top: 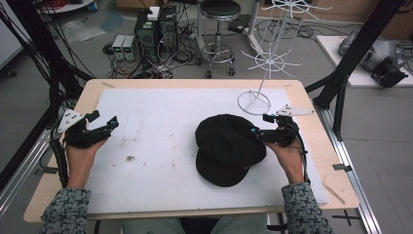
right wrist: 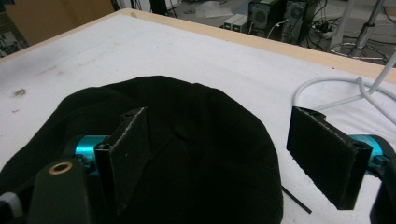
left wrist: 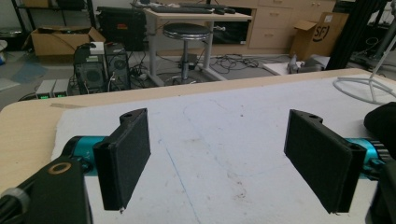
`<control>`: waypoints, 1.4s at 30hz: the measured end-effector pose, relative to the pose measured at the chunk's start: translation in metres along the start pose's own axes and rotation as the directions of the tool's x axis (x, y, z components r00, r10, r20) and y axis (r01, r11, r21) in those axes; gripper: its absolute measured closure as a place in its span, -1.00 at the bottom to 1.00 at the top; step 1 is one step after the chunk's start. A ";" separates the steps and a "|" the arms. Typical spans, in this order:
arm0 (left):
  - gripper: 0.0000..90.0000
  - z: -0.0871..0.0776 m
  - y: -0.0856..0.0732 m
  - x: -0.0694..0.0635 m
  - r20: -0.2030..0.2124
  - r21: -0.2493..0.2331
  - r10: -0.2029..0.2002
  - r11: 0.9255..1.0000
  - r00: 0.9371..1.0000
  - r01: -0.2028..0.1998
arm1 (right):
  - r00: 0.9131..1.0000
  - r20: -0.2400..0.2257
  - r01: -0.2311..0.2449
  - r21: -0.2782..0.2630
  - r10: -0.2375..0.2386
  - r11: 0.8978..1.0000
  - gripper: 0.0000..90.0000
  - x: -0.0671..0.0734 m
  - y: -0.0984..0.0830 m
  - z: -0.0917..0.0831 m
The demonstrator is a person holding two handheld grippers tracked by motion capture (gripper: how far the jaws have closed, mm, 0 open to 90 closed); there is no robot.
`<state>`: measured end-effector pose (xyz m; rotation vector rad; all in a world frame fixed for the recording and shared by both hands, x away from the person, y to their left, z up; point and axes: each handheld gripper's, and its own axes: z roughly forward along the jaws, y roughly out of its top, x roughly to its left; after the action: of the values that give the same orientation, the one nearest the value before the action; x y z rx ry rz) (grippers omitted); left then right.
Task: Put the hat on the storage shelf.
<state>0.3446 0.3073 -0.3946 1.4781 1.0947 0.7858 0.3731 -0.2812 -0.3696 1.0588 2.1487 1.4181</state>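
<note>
The black cap (top: 229,148) lies right of the white mat's (top: 146,126) centre, well inside its edges, bare mat to its left. The right gripper (top: 259,126) is level at the cap's right rim, jaws apart, gripping nothing. The left gripper (top: 103,120), likewise open, hovers far left. Cap crown rounded, brim toward the person.

Grey tweed sleeves (top: 63,209); black jaws on teal mounts.
</note>
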 end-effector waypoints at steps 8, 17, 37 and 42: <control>-0.49 0.000 0.001 0.001 -0.005 -0.006 -0.005 1.000 1.000 0.005 | 0.999 -0.028 0.032 0.024 -0.032 0.999 -0.53 0.006 0.000 0.002; -0.49 0.002 0.000 0.001 -0.002 -0.008 -0.013 1.000 1.000 0.013 | 0.996 -0.085 0.017 0.012 -0.016 1.000 -0.54 0.009 0.000 0.003; -0.49 0.003 0.000 0.002 0.000 -0.011 -0.013 1.000 1.000 0.013 | 0.953 -0.300 0.110 0.186 -0.050 0.977 -0.21 0.035 -0.011 0.045; -0.49 0.003 0.000 0.002 -0.001 -0.007 -0.012 1.000 1.000 0.012 | 0.949 -0.299 0.147 0.159 -0.094 0.976 0.33 0.038 -0.010 0.042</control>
<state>0.3477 0.3081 -0.3953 1.4644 1.0998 0.7810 0.3714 -0.2289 -0.3923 0.7987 2.5449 1.4170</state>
